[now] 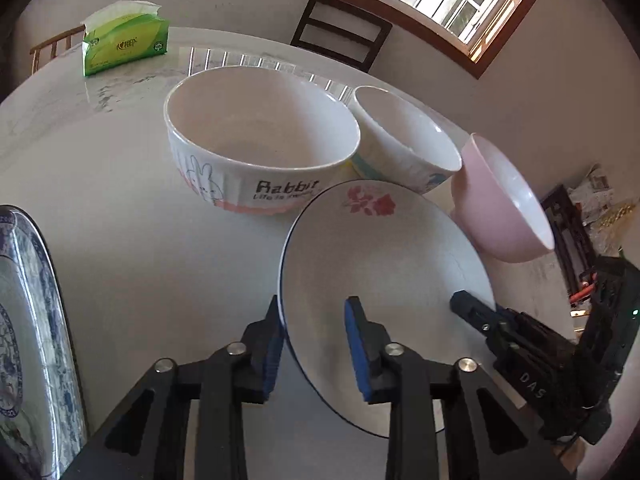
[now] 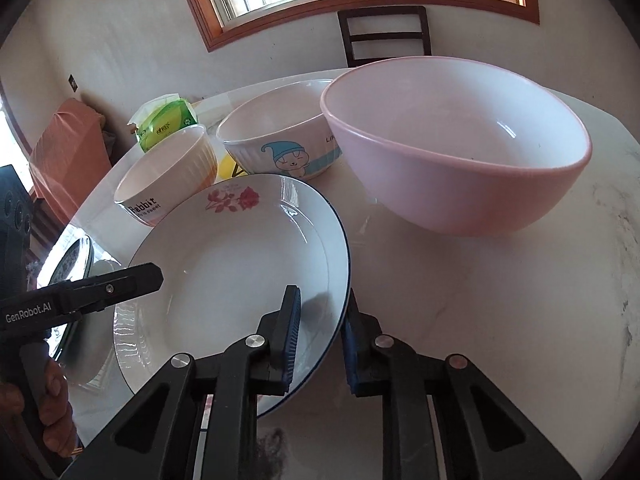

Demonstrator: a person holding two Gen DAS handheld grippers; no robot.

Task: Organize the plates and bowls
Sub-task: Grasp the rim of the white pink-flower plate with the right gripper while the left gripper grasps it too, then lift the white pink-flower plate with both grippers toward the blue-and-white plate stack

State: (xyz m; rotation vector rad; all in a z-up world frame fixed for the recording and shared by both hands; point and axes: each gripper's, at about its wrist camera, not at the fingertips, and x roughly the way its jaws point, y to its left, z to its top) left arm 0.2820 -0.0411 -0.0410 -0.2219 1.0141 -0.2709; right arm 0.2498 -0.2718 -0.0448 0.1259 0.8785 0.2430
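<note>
My left tongs (image 1: 314, 344) and right tongs (image 2: 320, 340) each clenched opposite rims of the flowered plate (image 2: 240, 264) on the bench (image 2: 500, 300). Beyond stood the Rabbit bowl (image 1: 256, 148), cartoon bowl (image 2: 280, 140) and pink bowl (image 2: 456, 152).

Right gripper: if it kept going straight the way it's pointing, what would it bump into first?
Probably the pink bowl. The right gripper already straddles the rim of the flower plate, and the bowl sits just beyond on the table, though depth is hard to judge.
</note>
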